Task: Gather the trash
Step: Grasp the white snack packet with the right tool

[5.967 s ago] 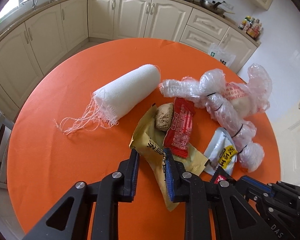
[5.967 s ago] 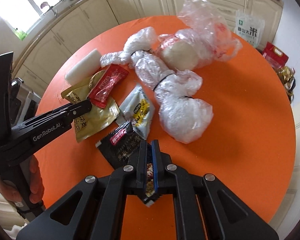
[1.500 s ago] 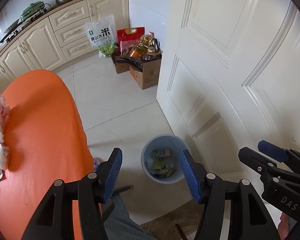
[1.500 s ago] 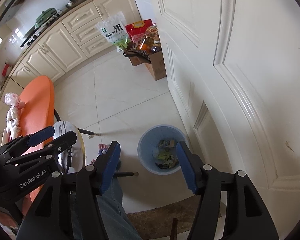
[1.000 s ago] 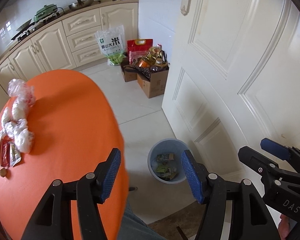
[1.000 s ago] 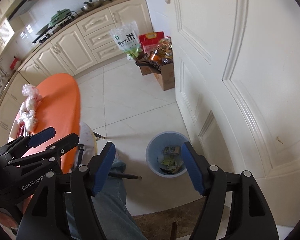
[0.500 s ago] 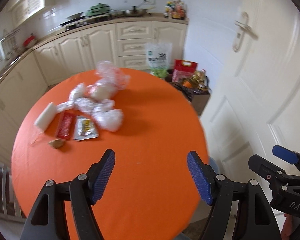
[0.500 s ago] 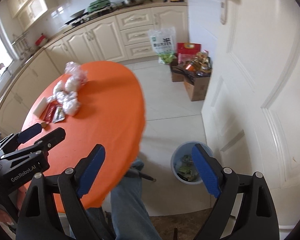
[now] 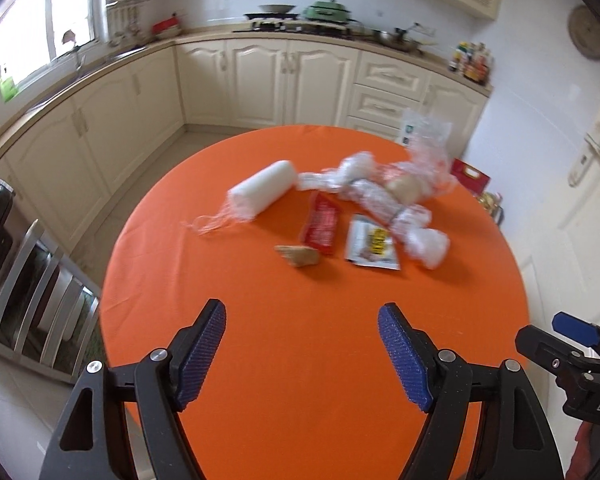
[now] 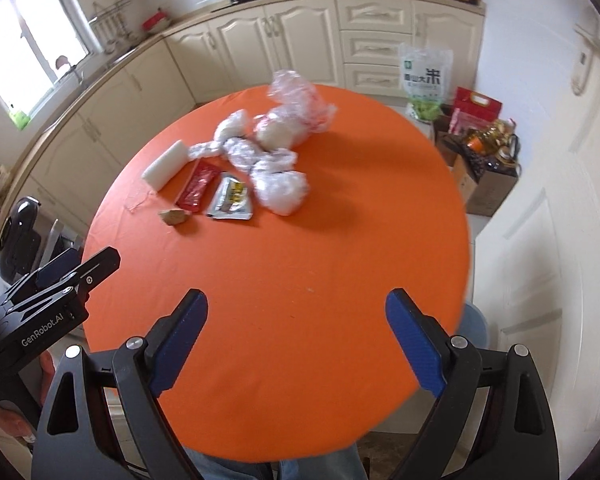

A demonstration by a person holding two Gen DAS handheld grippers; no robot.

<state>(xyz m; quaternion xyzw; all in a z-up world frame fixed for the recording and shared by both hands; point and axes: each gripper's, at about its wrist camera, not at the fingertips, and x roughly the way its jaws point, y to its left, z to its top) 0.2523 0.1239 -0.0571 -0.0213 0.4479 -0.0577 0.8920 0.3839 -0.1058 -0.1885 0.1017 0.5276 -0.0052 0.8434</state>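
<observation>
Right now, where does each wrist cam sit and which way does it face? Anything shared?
Left wrist: on the left gripper, angled down over the orange table toward the cabinets; own open blue-padded fingers show, right gripper at the right edge.
Right wrist: on the right gripper, angled down over the same table; own open fingers, left gripper at left, jeans leg below.
Shared: red wrapper, white roll, plastic bags, silver packet.

Table (image 9: 300, 360) has a matt orange cloth cover. The bags (image 9: 400, 196) are crinkly clear plastic, the red wrapper (image 9: 320, 224) and silver sachet (image 9: 370, 242) are glossy foil-ish, the white roll (image 9: 262, 192) frayed woven gauze. Pads (image 9: 202, 354) are ribbed blue.
</observation>
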